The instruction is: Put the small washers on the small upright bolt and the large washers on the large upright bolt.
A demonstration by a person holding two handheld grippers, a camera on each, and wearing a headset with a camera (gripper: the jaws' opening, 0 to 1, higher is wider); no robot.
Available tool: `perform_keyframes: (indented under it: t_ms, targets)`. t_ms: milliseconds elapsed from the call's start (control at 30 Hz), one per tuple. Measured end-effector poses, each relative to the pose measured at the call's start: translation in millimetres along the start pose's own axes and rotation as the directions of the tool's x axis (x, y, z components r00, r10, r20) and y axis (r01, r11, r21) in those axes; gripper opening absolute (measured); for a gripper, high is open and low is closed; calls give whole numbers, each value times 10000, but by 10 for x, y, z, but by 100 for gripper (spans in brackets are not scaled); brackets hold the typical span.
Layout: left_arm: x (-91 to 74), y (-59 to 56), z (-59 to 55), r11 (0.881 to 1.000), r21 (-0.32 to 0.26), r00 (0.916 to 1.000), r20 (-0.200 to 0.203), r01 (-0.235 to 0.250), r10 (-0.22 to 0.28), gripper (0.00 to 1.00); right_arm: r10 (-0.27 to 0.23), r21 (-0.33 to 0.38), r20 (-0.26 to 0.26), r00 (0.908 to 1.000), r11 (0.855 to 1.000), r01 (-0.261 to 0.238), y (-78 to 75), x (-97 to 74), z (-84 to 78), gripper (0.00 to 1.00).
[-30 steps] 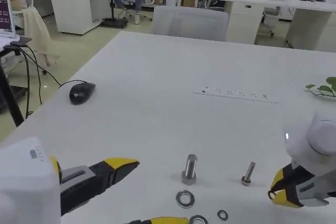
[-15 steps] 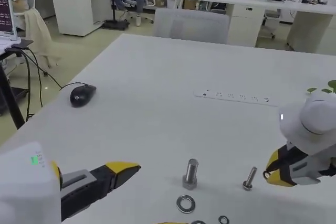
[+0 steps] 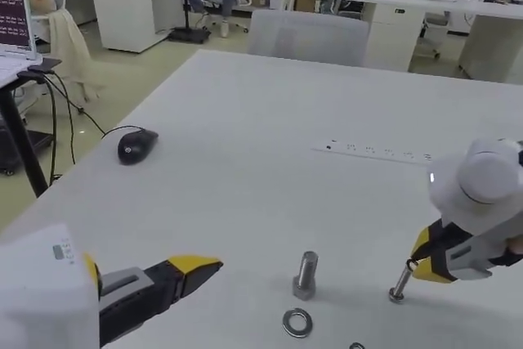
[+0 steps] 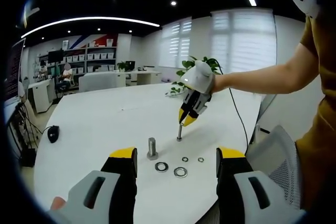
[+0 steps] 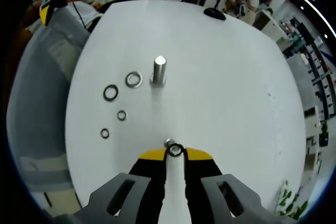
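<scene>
The large upright bolt (image 3: 305, 274) stands on the white table (image 3: 245, 161), and the small upright bolt (image 3: 400, 282) stands to its right. My right gripper (image 5: 175, 153) is shut on a small washer (image 5: 175, 150), held right at the small bolt's top (image 5: 168, 142). Two large washers (image 5: 134, 80) (image 5: 111, 93) and two small washers (image 5: 122, 115) (image 5: 105, 133) lie flat beside the large bolt (image 5: 159, 71). My left gripper (image 4: 177, 157) is open and holds nothing, near the table's front edge; one of its yellow-tipped fingers (image 3: 194, 268) shows at the lower left of the head view.
A black mouse (image 3: 136, 145) with its cable lies at the table's left. A white power strip (image 3: 377, 153) lies across the far middle. A grey chair (image 3: 306, 36) stands behind the table. A potted plant (image 4: 191, 66) sits at the far right corner.
My right gripper has risen and moved left with the small washer, from beside the small bolt to its top. The head camera has tipped upward.
</scene>
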State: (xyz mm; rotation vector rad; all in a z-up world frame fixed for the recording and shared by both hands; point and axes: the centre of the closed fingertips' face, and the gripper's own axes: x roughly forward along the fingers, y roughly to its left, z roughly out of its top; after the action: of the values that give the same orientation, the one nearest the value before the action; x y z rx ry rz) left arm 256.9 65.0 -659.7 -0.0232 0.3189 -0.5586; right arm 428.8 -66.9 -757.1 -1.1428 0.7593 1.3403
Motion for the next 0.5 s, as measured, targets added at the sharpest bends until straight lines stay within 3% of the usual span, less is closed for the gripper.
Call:
perform_keyframes:
  t_ms: [500]
  targets:
    - [26, 57, -27, 9996, -250, 9999, -3, -140, 140, 60, 318, -274, -395, 9987, 9991, -329, -43, 185, -78, 13]
